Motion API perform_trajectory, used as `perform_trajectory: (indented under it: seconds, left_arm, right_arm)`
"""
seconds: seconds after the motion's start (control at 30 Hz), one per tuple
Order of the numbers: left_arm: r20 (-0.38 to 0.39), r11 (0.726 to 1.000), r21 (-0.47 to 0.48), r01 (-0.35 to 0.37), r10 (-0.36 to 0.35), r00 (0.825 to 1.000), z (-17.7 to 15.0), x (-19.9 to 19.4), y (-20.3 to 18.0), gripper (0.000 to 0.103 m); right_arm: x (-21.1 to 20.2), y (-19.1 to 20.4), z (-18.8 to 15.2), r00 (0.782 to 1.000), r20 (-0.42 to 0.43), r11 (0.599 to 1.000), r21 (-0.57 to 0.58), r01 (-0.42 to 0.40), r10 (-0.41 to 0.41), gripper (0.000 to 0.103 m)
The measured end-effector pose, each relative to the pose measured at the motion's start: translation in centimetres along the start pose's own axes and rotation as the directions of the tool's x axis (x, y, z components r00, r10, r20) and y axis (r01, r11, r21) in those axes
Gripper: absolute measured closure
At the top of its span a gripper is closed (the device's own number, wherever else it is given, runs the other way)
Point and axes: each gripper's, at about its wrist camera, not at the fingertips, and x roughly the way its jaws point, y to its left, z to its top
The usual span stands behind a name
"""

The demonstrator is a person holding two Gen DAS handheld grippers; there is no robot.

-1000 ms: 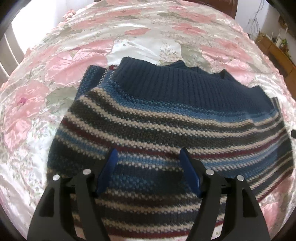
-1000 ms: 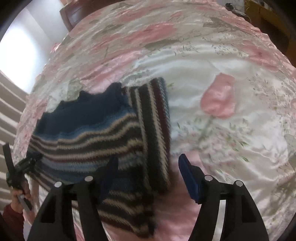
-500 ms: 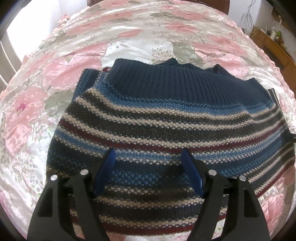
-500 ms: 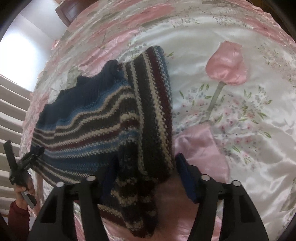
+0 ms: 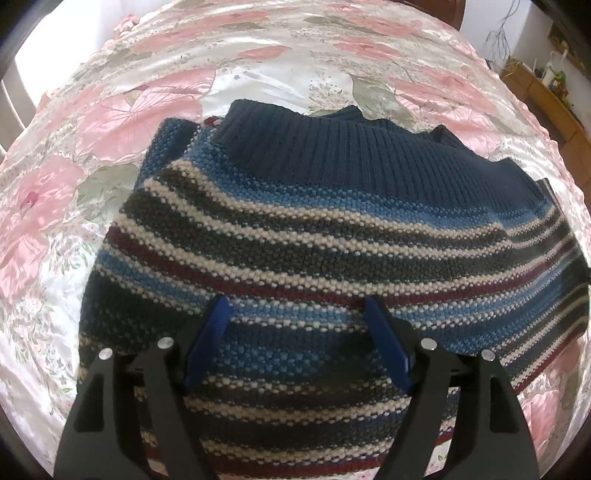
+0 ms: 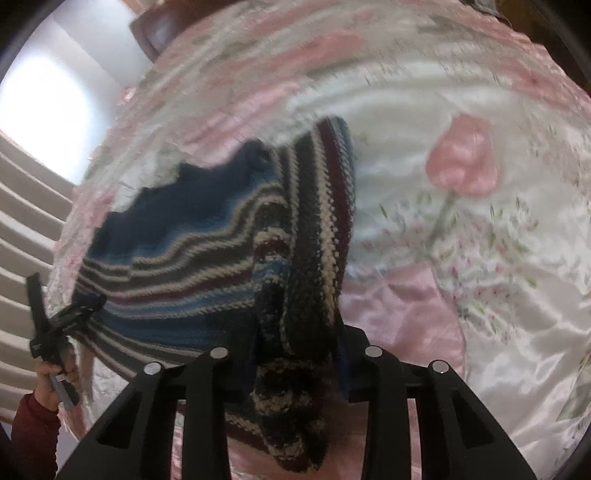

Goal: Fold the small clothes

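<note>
A small knitted sweater [image 5: 314, 236] with blue, grey, cream and maroon stripes and a navy ribbed band lies flat on the floral satin cloth [image 5: 147, 103]. My left gripper [image 5: 297, 317] hovers open just above its near striped part, with the fabric showing between the blue pads. In the blurred right wrist view the sweater [image 6: 177, 266] has its right edge folded into a thick striped roll. My right gripper [image 6: 298, 350] is shut on that roll, and the bunched knit fills the narrow gap. A hand [image 6: 51, 373] in a red sleeve holds the left tool at the sweater's far edge.
Pink-flowered satin cloth [image 6: 480, 258] spreads to the right of the sweater. A wooden cabinet [image 5: 546, 96] stands beyond the cloth's far right edge. A dark wooden chair back [image 6: 155, 33] rises at the far side, and pale slats [image 6: 22, 221] run along the left.
My right gripper has moved forward onto the sweater's folded right edge and its fingers have drawn together on it. The left gripper stays open and has barely shifted.
</note>
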Motion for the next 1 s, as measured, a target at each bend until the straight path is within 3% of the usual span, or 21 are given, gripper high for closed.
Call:
perform_trajectory:
  seconds: [0.7, 1.0]
  left_arm:
    - [0.010, 1.000, 0.007, -0.016, 0.016, 1.000, -0.2, 0.5, -0.3, 0.024]
    - [-0.009, 1.000, 0.010, -0.002, 0.002, 1.000, 0.8, -0.5, -0.1, 0.024]
  right_arm:
    - [1.8, -1.2, -0.9, 1.000, -0.002, 0.998, 0.058, 0.027, -0.027, 0.068]
    - [-1.0, 2.6, 1.0, 0.998, -0.022, 0.993, 0.100, 0.065, -0.064, 0.070]
